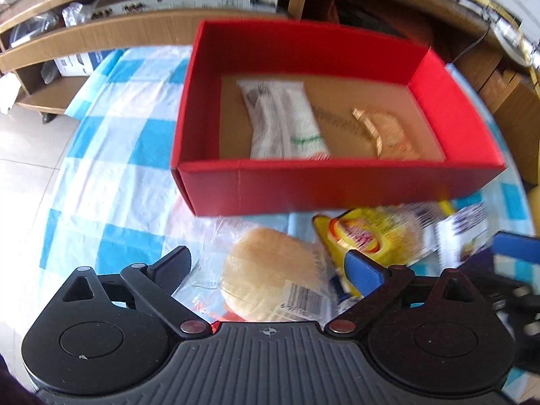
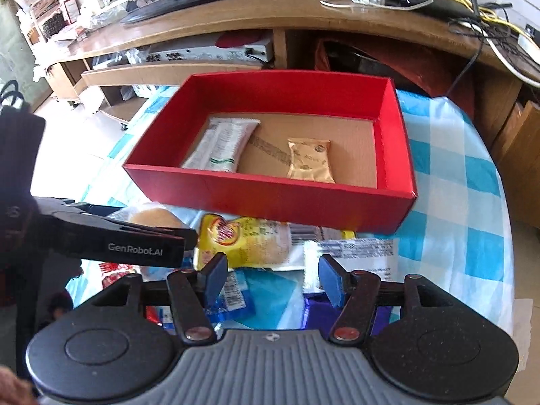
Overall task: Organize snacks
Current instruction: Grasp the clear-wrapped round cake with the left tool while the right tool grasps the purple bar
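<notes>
Left tongs (image 1: 266, 263) stand wide apart over the bun (image 1: 273, 273) — lower them fully, then clamp gently; right tongs (image 2: 270, 275) apart, empty.

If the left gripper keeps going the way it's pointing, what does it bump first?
Probably the round bun in clear wrap, which lies between the open jaws of the left gripper; depth is hard to judge.

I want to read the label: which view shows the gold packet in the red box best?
The right wrist view: the gold packet lies sharp and whole in the red box. In the left wrist view it is blurred.
</notes>
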`<state>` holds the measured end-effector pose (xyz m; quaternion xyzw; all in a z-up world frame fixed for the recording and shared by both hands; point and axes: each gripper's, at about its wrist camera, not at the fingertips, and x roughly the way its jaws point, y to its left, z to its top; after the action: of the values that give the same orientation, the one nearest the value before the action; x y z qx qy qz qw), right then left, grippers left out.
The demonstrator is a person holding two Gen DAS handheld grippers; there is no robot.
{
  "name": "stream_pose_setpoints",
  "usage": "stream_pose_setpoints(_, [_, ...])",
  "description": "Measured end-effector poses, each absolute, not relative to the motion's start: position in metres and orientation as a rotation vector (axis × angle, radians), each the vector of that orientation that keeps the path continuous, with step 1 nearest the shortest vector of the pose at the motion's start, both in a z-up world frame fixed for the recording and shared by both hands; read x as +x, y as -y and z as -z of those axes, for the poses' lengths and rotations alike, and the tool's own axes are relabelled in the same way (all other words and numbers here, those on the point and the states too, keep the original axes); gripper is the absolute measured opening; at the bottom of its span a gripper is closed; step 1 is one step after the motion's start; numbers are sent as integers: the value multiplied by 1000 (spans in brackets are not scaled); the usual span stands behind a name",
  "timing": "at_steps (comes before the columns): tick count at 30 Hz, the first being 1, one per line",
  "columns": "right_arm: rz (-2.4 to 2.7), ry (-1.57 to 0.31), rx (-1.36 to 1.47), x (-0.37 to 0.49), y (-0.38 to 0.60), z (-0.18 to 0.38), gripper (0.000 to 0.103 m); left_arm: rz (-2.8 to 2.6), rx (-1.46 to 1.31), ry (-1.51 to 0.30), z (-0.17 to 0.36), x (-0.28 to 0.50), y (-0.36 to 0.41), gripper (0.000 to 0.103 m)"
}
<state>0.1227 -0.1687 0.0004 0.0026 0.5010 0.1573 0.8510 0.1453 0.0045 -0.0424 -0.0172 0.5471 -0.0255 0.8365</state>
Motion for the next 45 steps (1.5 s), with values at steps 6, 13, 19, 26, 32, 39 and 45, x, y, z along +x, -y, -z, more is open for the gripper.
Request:
stream_pose_setpoints(6, [-270, -1086, 46, 125, 195, 5, 65, 84, -107, -1178, 43, 141, -15, 80])
stream_pose_setpoints(13, [-196, -1135, 109, 115, 223, 16, 66, 130, -70, -1166, 32, 125, -7, 73])
stream_pose_setpoints(19, [-200, -1204, 125, 111, 218, 38, 68, 156, -93, -1149, 23, 115, -7, 68])
stream_pose_setpoints(26, [-199, -1196, 19, 111, 199, 50, 88, 156, -140, -1152, 22, 112, -18, 68])
stream_pose_setpoints(32, [-182, -1196, 3, 110, 205, 51, 88, 132, -144, -1162, 30, 120, -20, 87])
stream_pose_setpoints(39, [-179, -1205, -25, 111, 199, 62, 90, 93, -22, -1144, 37, 129, -7, 92])
stream_pose_setpoints(45, [-205, -1197, -20, 108, 197, 56, 72, 97, 143, -1129, 41, 123, 8, 85])
